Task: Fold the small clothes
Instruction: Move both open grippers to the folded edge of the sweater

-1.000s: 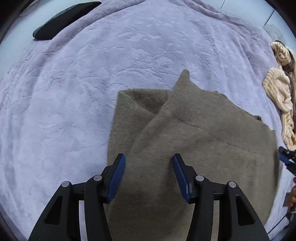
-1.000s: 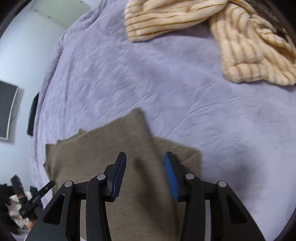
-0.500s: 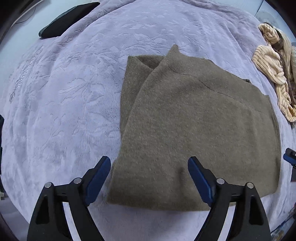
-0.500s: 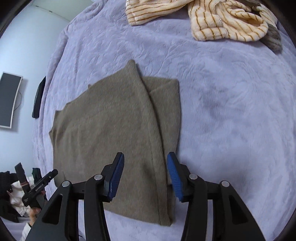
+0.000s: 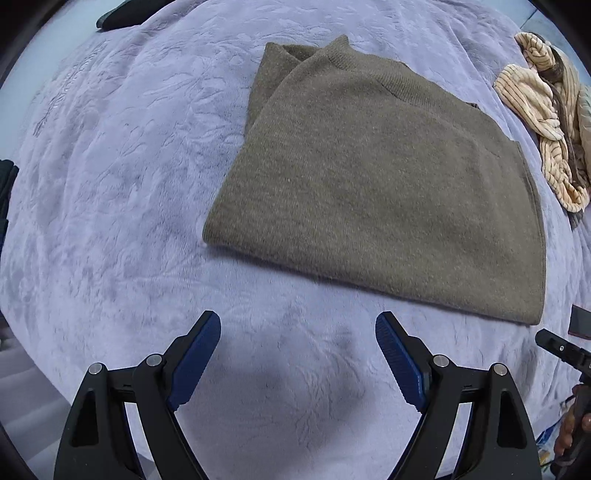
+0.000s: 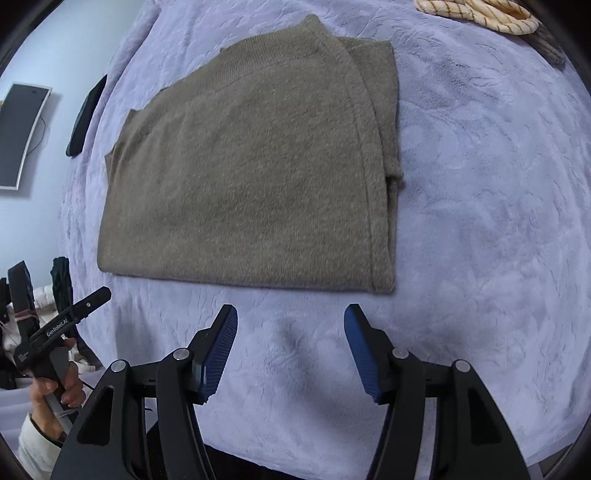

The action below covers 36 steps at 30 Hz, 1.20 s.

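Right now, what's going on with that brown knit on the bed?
Both hand-held grippers, left and right, open, empty, short of the brown sweater. Sweater folded flat on purple blanket. Striped garment off to the side, nothing blocking.

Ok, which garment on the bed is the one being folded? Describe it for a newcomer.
On the lavender blanket, in front of both open grippers, lies the olive-brown knit sweater, folded flat. The cream striped garment beyond it is crumpled, unlike this plain, neat one.

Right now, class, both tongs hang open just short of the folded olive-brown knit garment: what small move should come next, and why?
Probably reach the right tongs toward the cream striped knitted clothes at the lilac blanket's far edge. The olive-brown knit garment already lies folded flat, and both tongs, left included, are open and empty.
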Motion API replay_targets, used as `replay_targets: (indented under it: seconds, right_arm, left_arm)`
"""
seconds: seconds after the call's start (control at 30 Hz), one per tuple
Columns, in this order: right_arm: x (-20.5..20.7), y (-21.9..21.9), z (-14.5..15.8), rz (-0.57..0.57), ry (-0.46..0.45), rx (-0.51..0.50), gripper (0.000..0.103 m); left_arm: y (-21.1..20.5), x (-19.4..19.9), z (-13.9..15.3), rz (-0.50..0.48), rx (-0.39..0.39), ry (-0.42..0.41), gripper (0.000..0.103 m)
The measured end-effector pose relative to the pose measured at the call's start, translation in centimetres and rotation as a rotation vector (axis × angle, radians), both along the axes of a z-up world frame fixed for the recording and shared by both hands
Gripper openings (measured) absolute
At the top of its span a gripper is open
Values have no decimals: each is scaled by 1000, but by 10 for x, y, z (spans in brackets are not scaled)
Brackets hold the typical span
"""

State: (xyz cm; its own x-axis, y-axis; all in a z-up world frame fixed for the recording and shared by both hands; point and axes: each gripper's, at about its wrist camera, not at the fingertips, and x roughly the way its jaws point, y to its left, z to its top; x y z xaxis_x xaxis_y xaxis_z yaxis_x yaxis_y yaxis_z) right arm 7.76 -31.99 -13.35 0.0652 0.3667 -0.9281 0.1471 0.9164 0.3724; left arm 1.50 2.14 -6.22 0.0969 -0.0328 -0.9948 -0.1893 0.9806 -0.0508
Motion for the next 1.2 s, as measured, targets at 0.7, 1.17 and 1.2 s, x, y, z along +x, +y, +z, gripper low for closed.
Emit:
replay_targets:
  seconds: [0.7, 1.17, 1.2]
  right_arm:
    - [-7, 49, 14, 111, -27, -3, 85]
    - [-20, 124, -9, 35, 56, -48, 85]
    - [-21, 127, -9, 36, 61, -53, 85]
  left_arm:
    - [-22, -27, 18, 46, -7, 11, 87]
    - [27, -4, -16, -36, -120, 65, 87]
    - [29, -3, -17, -39, -131, 64, 87]
